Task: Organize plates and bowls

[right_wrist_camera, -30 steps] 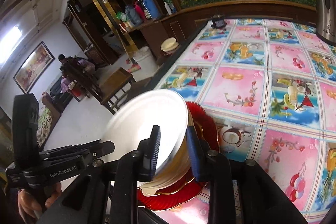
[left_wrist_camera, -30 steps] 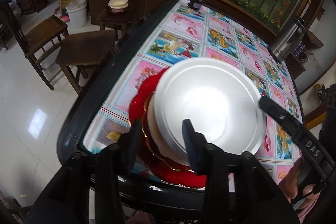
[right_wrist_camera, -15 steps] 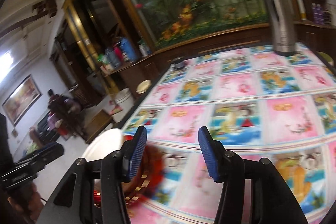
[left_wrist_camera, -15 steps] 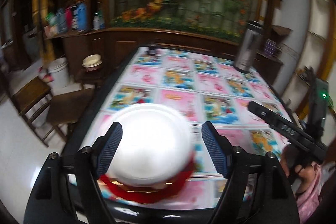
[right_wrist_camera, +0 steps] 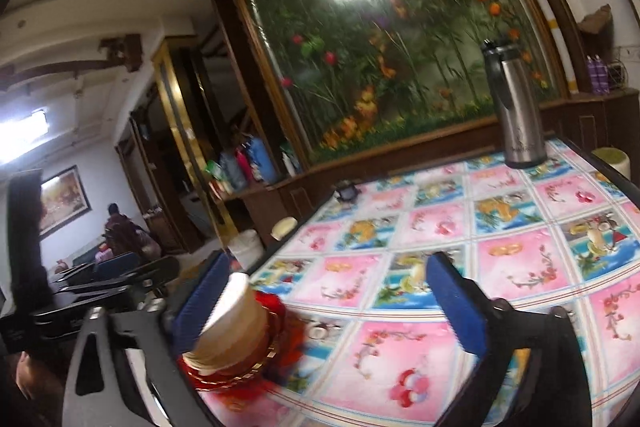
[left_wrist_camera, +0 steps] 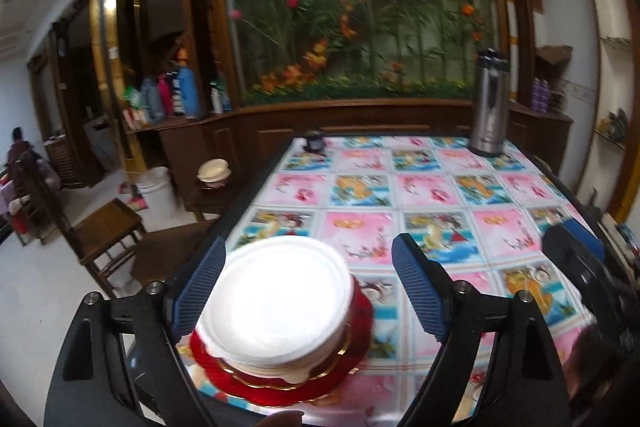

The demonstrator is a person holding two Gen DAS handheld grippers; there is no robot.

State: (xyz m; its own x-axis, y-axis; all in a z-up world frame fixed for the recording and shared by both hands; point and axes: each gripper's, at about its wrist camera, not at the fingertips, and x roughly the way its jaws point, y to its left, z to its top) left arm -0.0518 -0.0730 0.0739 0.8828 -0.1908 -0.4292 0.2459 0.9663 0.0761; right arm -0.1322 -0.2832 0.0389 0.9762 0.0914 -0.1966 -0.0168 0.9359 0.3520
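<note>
A stack of white bowls (left_wrist_camera: 276, 303) sits on a red plate with a gold rim (left_wrist_camera: 288, 383) near the table's front left corner. It also shows in the right wrist view: the bowls (right_wrist_camera: 234, 323) on the red plate (right_wrist_camera: 280, 359). My left gripper (left_wrist_camera: 308, 291) is open and empty, raised behind the stack, its fingers apart on either side in the view. My right gripper (right_wrist_camera: 328, 303) is open and empty, to the right of the stack and above the table. The right gripper (left_wrist_camera: 576, 259) shows at the right edge of the left wrist view.
The table has a colourful patterned cloth (left_wrist_camera: 400, 203) and a dark rim. A steel thermos (left_wrist_camera: 488, 103) stands at the far right corner and a small dark object (left_wrist_camera: 314, 141) at the far left corner. Wooden chairs (left_wrist_camera: 108, 239), a white bucket (left_wrist_camera: 156, 189) and a side stool with bowls (left_wrist_camera: 214, 171) stand left of the table.
Both grippers were closed on the rim of the white bowls a second ago. They have opened wide, let go and pulled back and up. The stack rests on the red plate.
</note>
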